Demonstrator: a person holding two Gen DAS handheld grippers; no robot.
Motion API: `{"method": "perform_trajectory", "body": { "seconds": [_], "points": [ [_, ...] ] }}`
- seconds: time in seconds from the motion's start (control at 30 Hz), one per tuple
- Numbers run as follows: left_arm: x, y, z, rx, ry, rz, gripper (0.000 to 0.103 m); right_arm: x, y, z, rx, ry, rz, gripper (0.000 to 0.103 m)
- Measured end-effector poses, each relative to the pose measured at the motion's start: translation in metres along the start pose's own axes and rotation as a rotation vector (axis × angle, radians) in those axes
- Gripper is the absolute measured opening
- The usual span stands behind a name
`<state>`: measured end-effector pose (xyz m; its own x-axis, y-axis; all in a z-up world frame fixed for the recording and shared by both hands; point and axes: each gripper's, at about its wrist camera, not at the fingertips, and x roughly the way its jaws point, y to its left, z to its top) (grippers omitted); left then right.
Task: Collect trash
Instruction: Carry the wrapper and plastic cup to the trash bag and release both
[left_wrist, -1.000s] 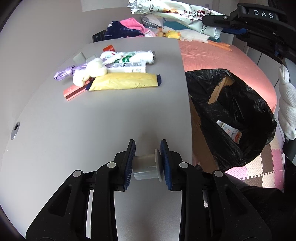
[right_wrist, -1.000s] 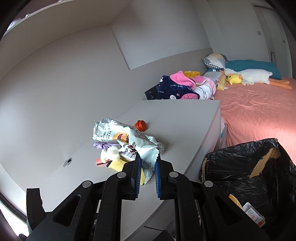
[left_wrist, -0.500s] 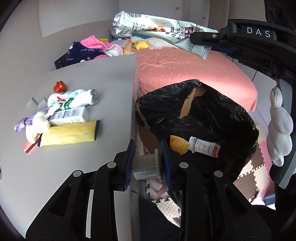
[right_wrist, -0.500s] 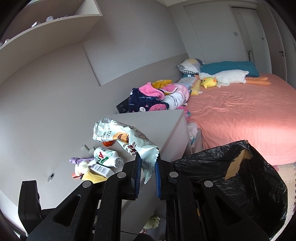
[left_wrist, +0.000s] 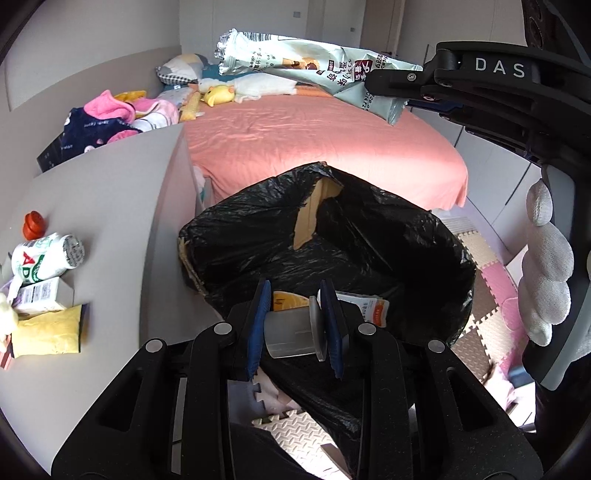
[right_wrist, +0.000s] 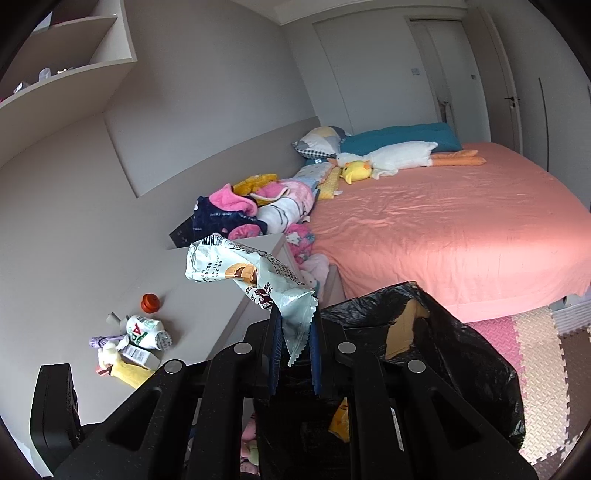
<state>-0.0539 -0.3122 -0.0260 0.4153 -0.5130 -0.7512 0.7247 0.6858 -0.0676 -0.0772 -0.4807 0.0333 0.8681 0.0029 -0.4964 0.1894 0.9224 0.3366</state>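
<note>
Left wrist view: the left gripper, jaws clamped on a small plastic cup, has been carried off the worktop and is now held over the black bin bag

Right wrist view: the right gripper, clamped on a snack wrapper, has likewise been brought to the bag's rim; release is judged next

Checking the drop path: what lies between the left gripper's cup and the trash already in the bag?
Nothing: in the left wrist view the cup hangs over the bag, open air below.

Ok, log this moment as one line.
left tool: shut on small plastic cup | right tool: shut on snack wrapper | both over black trash bag | release: not yet
</note>
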Motion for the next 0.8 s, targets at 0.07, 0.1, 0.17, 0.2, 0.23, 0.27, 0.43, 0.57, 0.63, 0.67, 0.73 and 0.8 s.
{"method": "perform_trajectory", "body": {
  "seconds": [0.07,0.1,0.17,0.2,0.23,0.27,0.43,0.57,0.63,0.67,0.73,0.8],
  "points": [
    [0.007,-0.005,0.005,0.008,0.016,-0.047,0.029,-0.001,-0.010,0.001,0.014,0.005,-0.025,0.017],
    [0.011,-0.006,0.008,0.009,0.035,-0.074,0.035,-0.001,-0.014,0.002,0.018,0.014,-0.043,0.033],
    [0.019,-0.007,0.012,0.002,0.034,-0.046,0.098,-0.002,-0.026,0.003,0.043,0.011,-0.114,0.066],
    [0.020,-0.009,0.013,0.015,0.015,-0.038,0.097,-0.004,-0.032,0.003,0.059,-0.006,-0.145,0.068],
    [0.022,-0.010,0.014,0.027,0.018,-0.029,0.097,-0.006,-0.038,0.003,0.073,-0.015,-0.166,0.068],
    [0.025,-0.010,0.014,0.026,0.025,-0.022,0.097,-0.007,-0.043,0.004,0.087,-0.017,-0.178,0.068],
    [0.025,0.001,0.012,-0.009,0.026,-0.001,0.097,-0.007,-0.054,0.004,0.111,-0.018,-0.196,0.068],
    [0.022,0.013,0.009,-0.040,0.031,0.014,0.097,-0.002,-0.050,0.002,0.101,-0.001,-0.177,0.068],
    [0.020,0.018,0.007,-0.049,0.027,0.029,0.097,0.003,-0.043,0.000,0.092,0.010,-0.168,0.068],
    [0.019,0.021,0.005,-0.051,0.026,0.033,0.097,0.005,-0.040,-0.001,0.087,0.015,-0.162,0.068],
    [0.017,0.026,0.003,-0.059,0.022,0.043,0.097,0.008,-0.034,-0.003,0.071,0.025,-0.153,0.068],
    [0.014,0.031,0.002,-0.069,0.018,0.052,0.097,0.011,-0.027,-0.005,0.056,0.034,-0.141,0.068]
  ]
}}
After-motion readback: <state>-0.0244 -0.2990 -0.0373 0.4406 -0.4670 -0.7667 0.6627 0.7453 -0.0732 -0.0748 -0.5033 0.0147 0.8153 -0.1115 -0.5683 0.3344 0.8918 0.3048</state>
